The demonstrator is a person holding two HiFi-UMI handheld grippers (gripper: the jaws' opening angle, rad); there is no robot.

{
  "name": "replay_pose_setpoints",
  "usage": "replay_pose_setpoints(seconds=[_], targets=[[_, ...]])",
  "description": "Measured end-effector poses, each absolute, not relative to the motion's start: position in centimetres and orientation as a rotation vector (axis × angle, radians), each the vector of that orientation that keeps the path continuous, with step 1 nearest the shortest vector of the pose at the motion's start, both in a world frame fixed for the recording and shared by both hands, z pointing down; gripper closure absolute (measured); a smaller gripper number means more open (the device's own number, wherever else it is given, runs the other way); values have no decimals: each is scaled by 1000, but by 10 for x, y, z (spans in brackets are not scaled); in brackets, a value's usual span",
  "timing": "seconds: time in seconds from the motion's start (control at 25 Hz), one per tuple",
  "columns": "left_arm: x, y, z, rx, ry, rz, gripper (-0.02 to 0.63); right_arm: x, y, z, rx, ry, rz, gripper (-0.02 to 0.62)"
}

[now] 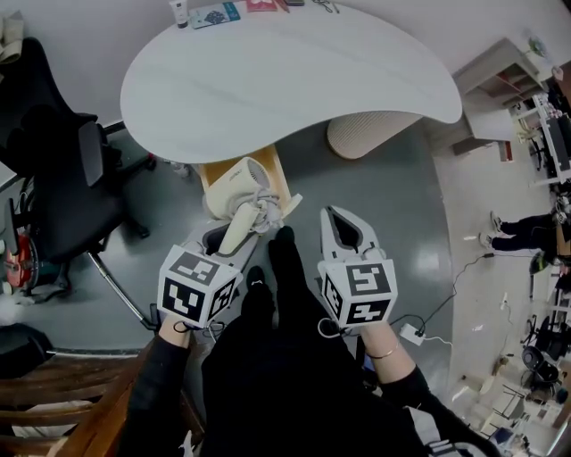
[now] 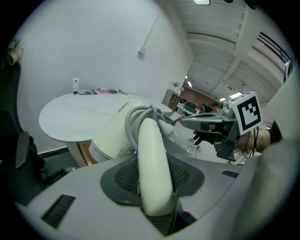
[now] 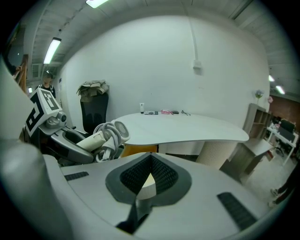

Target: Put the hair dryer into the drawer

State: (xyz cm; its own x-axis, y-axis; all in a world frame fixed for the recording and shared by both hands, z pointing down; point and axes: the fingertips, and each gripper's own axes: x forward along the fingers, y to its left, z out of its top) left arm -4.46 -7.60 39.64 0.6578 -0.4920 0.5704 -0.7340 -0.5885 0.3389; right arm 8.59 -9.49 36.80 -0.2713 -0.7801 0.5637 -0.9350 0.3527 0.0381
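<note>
the left tool [image 1: 230, 237] pinches the hair dryer [image 1: 239, 186] by its handle, the cord wound round it, and holds it in the air close to a wooden unit [image 1: 273, 166] under the near edge of the white table [image 1: 294, 80]. the right tool [image 1: 334, 218] hangs beside it, tips pressed together on nothing. small items [image 1: 214, 12] lie at the table's far edge by a white wall [image 3: 154, 61]. the floor [image 1: 384, 205] is grey. a black chair [image 1: 53, 178] stands at the left, and a ribbed beige pedestal [image 1: 370, 134] carries the table.
</note>
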Motion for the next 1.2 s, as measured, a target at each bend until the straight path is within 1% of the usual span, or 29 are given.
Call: replay_pose_setpoints(seconds=[0.76,1.2], targets=[[-47,-106,485,2073,-764,899,451,70,-140,405,1311,-2146,437,594],[-46,-114,511,1954,-768,938,451,39,-154,447,1045,-2162,507,594]])
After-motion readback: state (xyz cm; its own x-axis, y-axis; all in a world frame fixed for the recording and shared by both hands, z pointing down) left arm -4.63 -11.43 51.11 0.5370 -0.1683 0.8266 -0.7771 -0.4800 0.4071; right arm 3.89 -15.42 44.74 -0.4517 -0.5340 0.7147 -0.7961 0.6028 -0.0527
